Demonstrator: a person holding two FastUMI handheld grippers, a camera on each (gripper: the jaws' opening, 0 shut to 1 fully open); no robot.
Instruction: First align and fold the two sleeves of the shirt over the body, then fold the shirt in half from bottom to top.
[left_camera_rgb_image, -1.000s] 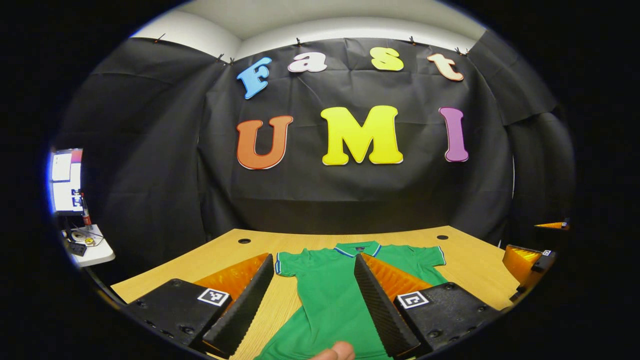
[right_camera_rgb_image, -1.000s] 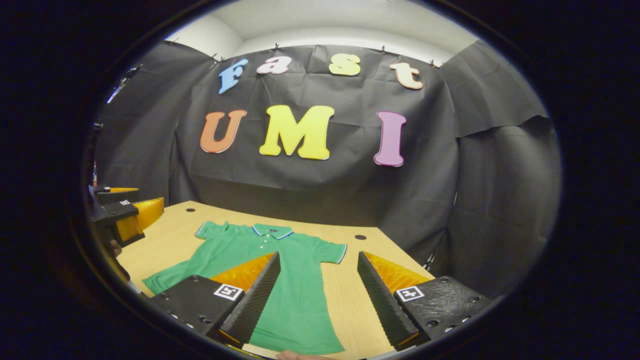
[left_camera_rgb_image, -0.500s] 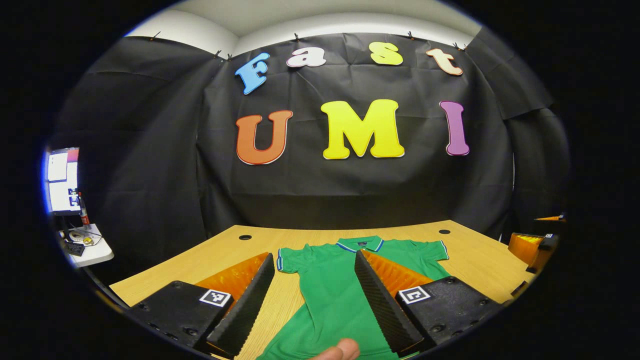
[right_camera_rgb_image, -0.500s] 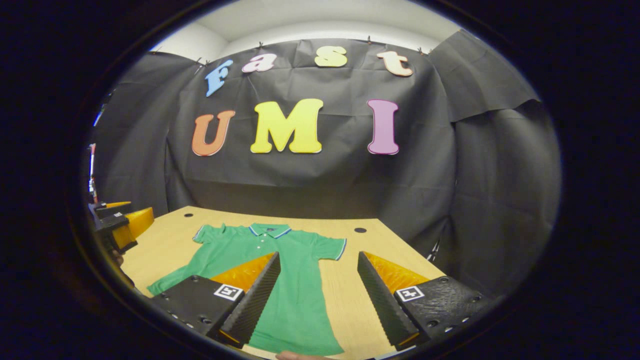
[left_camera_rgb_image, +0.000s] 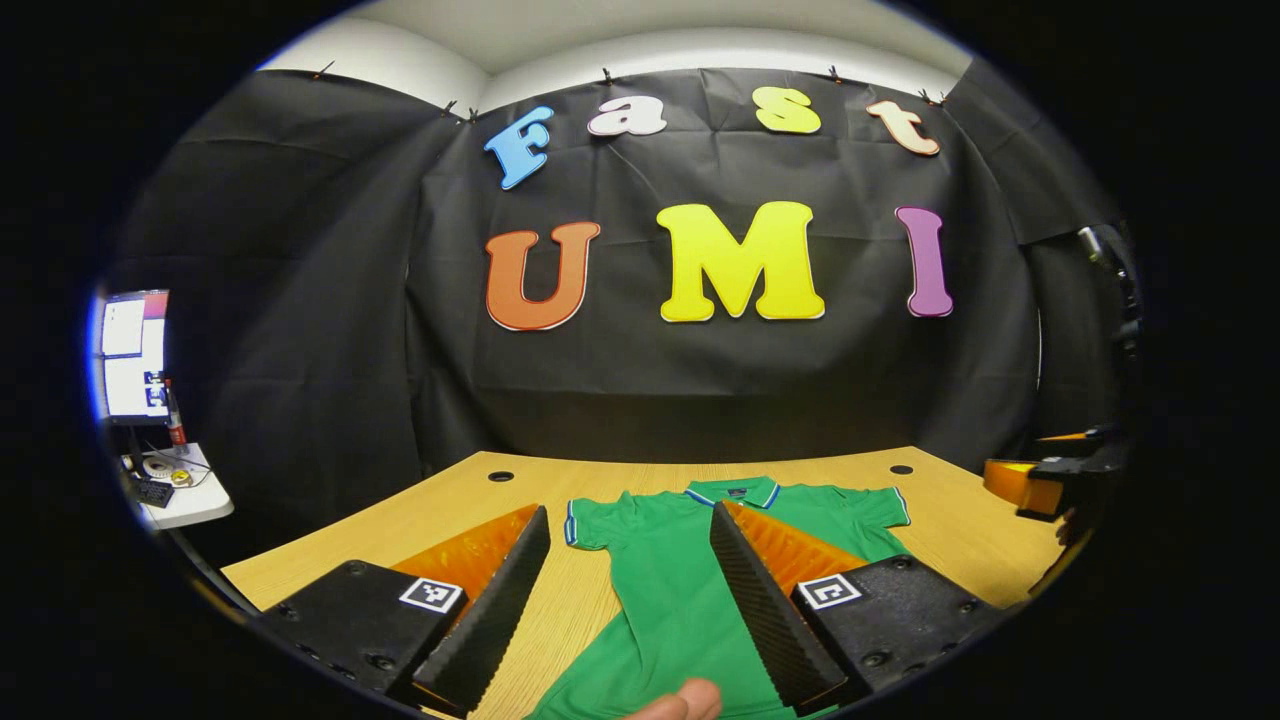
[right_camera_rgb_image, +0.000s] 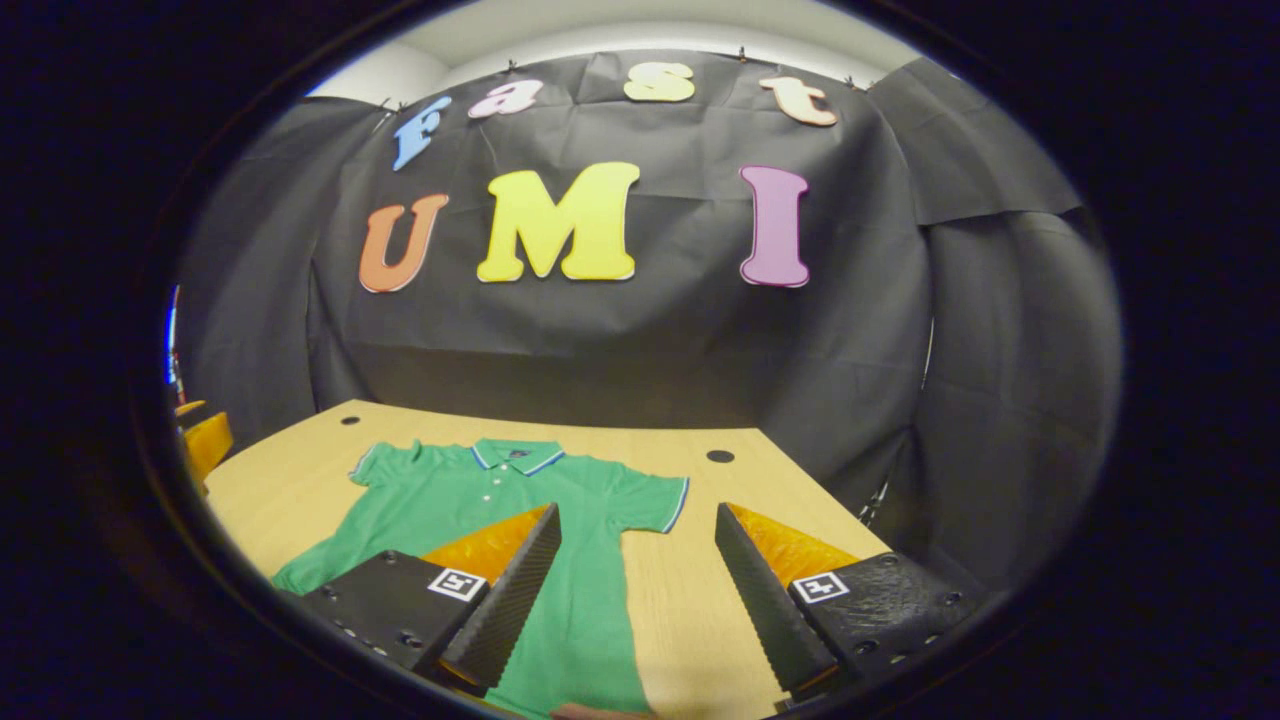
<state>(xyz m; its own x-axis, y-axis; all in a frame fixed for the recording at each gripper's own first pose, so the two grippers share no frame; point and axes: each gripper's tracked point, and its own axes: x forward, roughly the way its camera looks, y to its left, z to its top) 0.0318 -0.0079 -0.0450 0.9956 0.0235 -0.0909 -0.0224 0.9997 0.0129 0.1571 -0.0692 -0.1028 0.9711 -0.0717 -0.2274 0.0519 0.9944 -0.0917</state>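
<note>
A green polo shirt (left_camera_rgb_image: 670, 570) with blue-and-white trim lies flat on the wooden table (left_camera_rgb_image: 450, 510), collar toward the far wall and both short sleeves spread out. My left gripper (left_camera_rgb_image: 630, 590) hovers open above its left half, nothing between the fingers. In the right gripper view the shirt (right_camera_rgb_image: 500, 500) lies to the left and ahead. My right gripper (right_camera_rgb_image: 635, 590) is open over the shirt's right edge and bare table (right_camera_rgb_image: 690, 580), holding nothing. The right gripper (left_camera_rgb_image: 1050, 485) also shows at the far right of the left gripper view.
Black cloth walls close off the back and sides of the table. Round cable holes (left_camera_rgb_image: 500, 476) sit near the table's far corners. A side table with a monitor (left_camera_rgb_image: 130, 355) stands to the left. A fingertip (left_camera_rgb_image: 690, 700) shows at the bottom edge.
Both grippers have shifted slightly. The right gripper view has tilted and panned right, so the shirt sits further left. The other gripper has slid toward the edge in each view. Both stay open.
</note>
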